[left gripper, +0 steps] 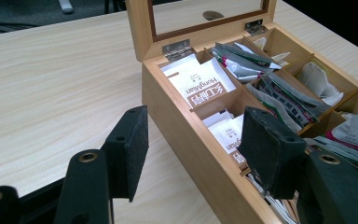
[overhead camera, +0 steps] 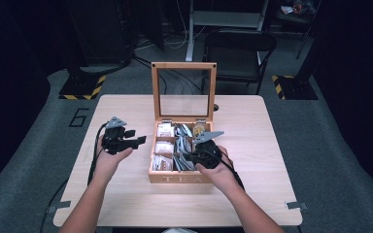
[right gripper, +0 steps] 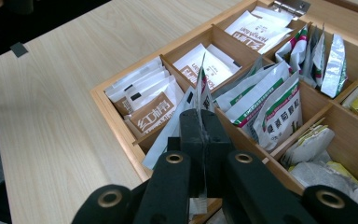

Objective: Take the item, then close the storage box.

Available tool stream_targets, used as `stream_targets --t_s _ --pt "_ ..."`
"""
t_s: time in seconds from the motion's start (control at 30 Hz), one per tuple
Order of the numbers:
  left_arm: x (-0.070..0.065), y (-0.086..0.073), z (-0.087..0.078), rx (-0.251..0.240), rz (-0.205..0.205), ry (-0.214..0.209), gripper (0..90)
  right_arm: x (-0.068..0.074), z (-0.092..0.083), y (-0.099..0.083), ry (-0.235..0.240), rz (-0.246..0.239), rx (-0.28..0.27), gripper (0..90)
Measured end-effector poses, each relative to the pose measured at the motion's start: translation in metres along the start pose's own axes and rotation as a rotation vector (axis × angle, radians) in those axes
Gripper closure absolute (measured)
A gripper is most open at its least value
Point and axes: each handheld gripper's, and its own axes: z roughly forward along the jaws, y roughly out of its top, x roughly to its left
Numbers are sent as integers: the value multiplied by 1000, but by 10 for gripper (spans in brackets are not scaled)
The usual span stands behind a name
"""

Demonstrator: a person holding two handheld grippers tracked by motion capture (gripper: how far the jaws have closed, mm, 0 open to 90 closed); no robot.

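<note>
Above the wooden tea box [right gripper: 116,105], right gripper [right gripper: 200,133] pinches a sachet [right gripper: 201,88].

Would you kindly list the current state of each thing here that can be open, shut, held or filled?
Wooden tea box: open, compartments filled with packets.
Glass lid: raised upright on its hinges.
Left gripper: open, holding nothing, beside the box.
Right gripper: shut on the tea sachet.
Tea sachet: pinched on edge between the jaws, above the middle compartments.

I see a pale matt wooden tea box [right gripper: 121,122] on a smooth wood-grain table [left gripper: 51,84], glossy, probably foil sachets [right gripper: 279,100], and matt black gripper pads [left gripper: 130,149].
</note>
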Motion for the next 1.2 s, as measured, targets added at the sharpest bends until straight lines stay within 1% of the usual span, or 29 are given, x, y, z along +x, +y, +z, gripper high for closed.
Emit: stream_targets --t_s 0.1,0.13,0.2,0.33,0.4,0.47,0.5,0.63,0.73,0.83,0.87,0.97,1.0,1.2 --pt "0 0 0 0 0 0 418 0 -5 2 7 5 -7 899" --pt "0 0 0 0 0 0 418 0 -7 3 5 -5 -13 899" --pt "0 0 0 0 -3 1 418 -1 -10 5 4 -5 -22 899" --pt "-1 0 0 1 -2 -1 418 -2 -18 7 4 7 -36 899" --pt "-1 0 0 0 -3 -1 418 -3 -22 8 0 4 -45 899" --pt "0 0 0 0 1 -1 418 -5 -26 9 -5 2 -50 899" --pt "0 0 0 0 -5 -1 418 -6 -29 10 -9 10 -57 899" --pt "1 0 1 1 -6 0 418 -13 -41 12 -17 27 -76 898" --pt "1 0 1 2 -5 -2 418 -19 -48 11 -40 34 -75 898" --pt "1 0 1 2 -5 -2 418 -23 -52 9 -48 54 -73 898" --pt "1 0 1 4 -6 -3 418 -25 -53 9 -53 48 -74 898" --pt "1 -1 1 -4 -5 3 418 -29 -56 8 -66 59 -73 898" --pt "1 0 0 4 -9 -2 418 -31 -58 7 -72 64 -74 898" --pt "3 -1 1 4 -14 -5 418 -39 -64 5 -106 73 -79 898"
